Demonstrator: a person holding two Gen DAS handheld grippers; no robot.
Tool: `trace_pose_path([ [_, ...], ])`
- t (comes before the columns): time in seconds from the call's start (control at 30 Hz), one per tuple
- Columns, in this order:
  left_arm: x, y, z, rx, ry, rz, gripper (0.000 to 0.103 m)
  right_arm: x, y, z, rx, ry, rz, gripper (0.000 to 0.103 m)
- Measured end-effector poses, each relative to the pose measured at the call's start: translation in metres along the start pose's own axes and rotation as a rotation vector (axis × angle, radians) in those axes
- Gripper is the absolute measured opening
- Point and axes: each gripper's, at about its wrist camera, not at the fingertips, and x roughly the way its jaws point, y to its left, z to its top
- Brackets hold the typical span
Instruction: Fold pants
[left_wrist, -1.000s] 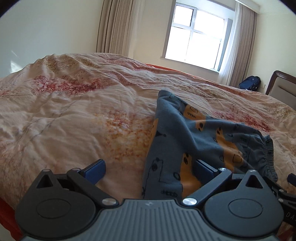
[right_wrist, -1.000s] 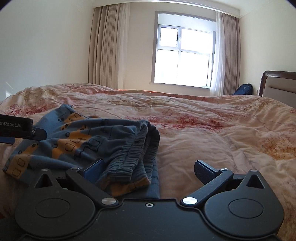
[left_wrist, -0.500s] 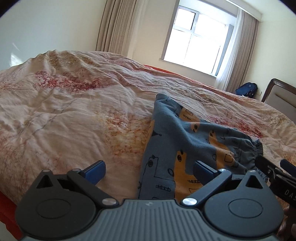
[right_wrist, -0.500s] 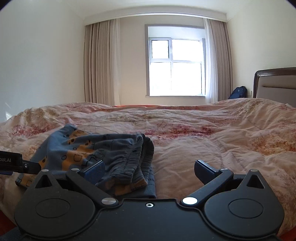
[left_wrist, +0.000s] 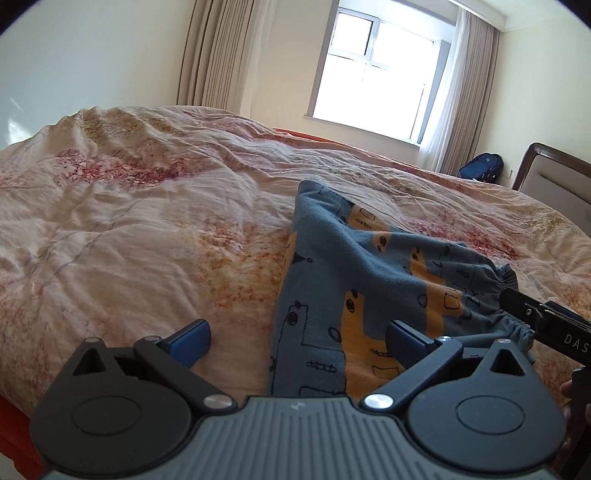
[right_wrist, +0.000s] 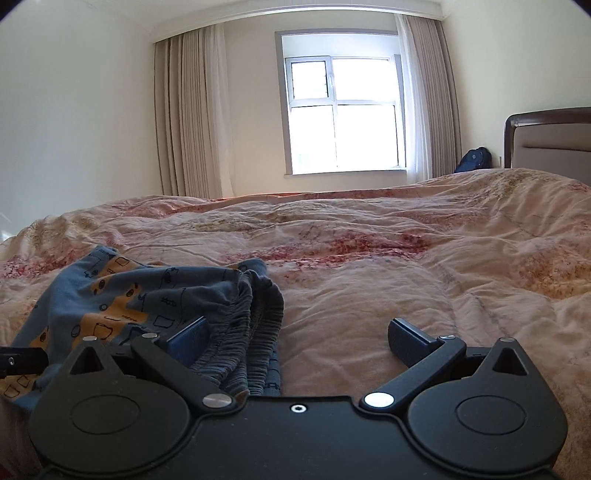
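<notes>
Left wrist view: the left gripper (left_wrist: 299, 338) stands spread wide, holding nothing, above soft blue-and-orange printed pants (left_wrist: 373, 280) lying folded on a rumpled floral quilt (left_wrist: 147, 229) — gathered elastic waistband to the right.

Right wrist view: the right gripper (right_wrist: 297, 338) is likewise released; the pants (right_wrist: 147, 299) seem bunched beside its left finger (right_wrist: 188, 338). Window (right_wrist: 343, 114), beige curtains (right_wrist: 192, 110) — headboard (right_wrist: 550, 140) at right.

One pair of pants (left_wrist: 373, 280), two grippers, one bed (left_wrist: 147, 221), one window (right_wrist: 343, 114), one backpack (right_wrist: 474, 159).
</notes>
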Motion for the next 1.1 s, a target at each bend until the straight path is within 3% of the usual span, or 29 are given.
trace_pose_path([
  [0.1, 0.005, 0.0, 0.01, 0.021, 0.017, -0.066, 0.103, 0.003, -0.007, 0.014, 0.045, 0.018, 0.176, 0.103],
  [0.2, 0.012, 0.0, 0.017, 0.04, 0.029, -0.092, 0.103, 0.026, -0.012, 0.03, 0.063, 0.148, 0.372, 0.103],
  [0.23, 0.015, 0.001, 0.017, 0.041, 0.034, -0.087, 0.103, 0.034, -0.014, 0.032, 0.066, 0.171, 0.398, 0.103],
  [0.4, 0.019, 0.0, 0.005, 0.068, 0.018, -0.057, 0.103, 0.061, -0.019, 0.027, 0.08, 0.252, 0.407, 0.103],
  [0.53, 0.018, -0.001, 0.001, 0.09, 0.005, -0.046, 0.102, 0.061, -0.008, 0.017, 0.001, 0.239, 0.364, 0.103],
  [1.1, 0.019, -0.002, 0.007, 0.105, 0.03, -0.032, 0.103, 0.061, -0.01, 0.016, 0.025, 0.226, 0.364, 0.103],
])
